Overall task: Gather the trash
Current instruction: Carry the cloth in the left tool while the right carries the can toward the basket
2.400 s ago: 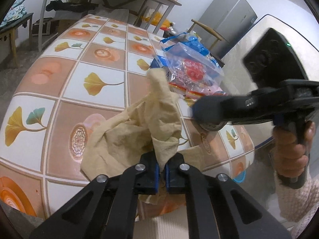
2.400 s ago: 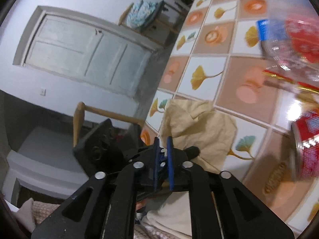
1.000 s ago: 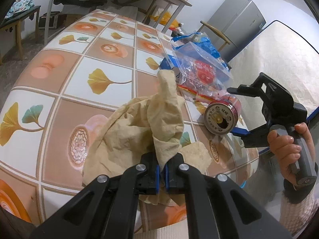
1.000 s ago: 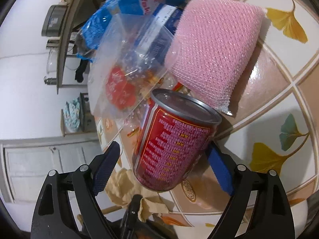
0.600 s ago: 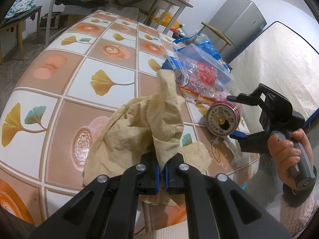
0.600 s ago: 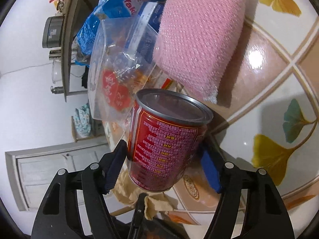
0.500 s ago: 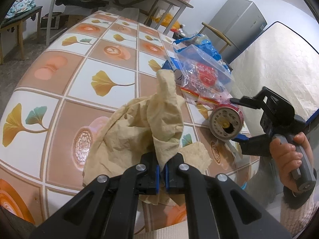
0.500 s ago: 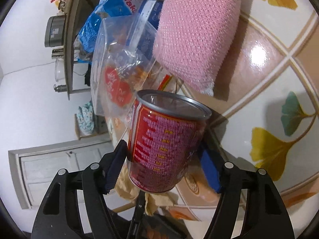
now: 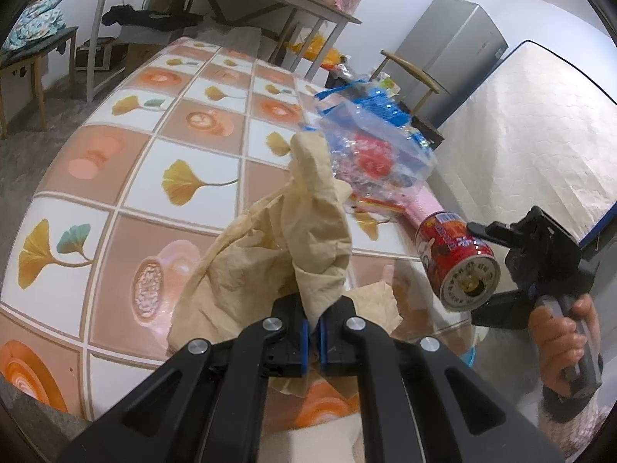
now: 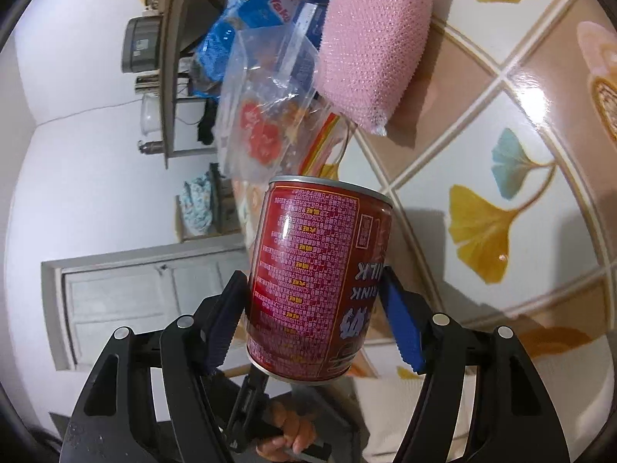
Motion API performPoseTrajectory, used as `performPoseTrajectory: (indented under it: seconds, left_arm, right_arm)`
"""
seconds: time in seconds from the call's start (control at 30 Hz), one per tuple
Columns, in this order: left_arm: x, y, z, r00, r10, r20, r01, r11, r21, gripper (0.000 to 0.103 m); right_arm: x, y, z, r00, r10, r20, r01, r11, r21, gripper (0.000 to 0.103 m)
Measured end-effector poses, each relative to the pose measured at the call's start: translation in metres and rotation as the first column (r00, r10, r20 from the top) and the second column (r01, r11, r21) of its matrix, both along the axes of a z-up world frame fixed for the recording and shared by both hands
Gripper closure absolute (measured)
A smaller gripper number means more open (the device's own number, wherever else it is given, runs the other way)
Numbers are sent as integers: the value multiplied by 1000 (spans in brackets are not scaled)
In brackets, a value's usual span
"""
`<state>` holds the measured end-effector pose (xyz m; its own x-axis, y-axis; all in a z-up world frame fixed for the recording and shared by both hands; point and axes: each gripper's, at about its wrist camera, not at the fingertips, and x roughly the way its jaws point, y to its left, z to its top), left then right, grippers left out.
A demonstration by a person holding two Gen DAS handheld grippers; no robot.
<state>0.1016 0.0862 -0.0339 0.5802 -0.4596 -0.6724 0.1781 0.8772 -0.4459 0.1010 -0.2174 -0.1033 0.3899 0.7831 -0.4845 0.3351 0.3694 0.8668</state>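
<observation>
Here, in the left wrist view, the left gripper [image 9: 313, 341] at bottom centre pinches a crumpled beige paper bag [image 9: 281, 258], while at right the right gripper [image 9: 482, 266] clamps a red drink can [image 9: 455, 258]. In the right wrist view, the can, centre frame, reads "MILK"; a blue wrapper [image 10: 266, 4] at top reads "Yak".

Litter pile [image 9: 370, 154] blocks table's [image 9: 185, 131] right.
</observation>
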Motion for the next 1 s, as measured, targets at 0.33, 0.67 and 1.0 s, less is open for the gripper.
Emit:
performPoseTrajectory:
  seconds: [0.33, 0.67, 1.0]
  left_arm:
    - [2, -53, 39, 988, -138, 74, 135, 990, 34, 100]
    - [26, -210, 75, 877, -467, 115, 454, 883, 120, 100]
    - [41, -442, 46, 655, -752, -78, 755, 645, 117, 100]
  right_arm:
    - [-36, -30, 13, 994, -61, 95, 57, 997, 50, 38]
    - [-111, -140, 17, 926, -335, 173, 329, 942, 65, 38]
    - [-196, -274, -16, 749, -646, 147, 657, 753, -34, 38]
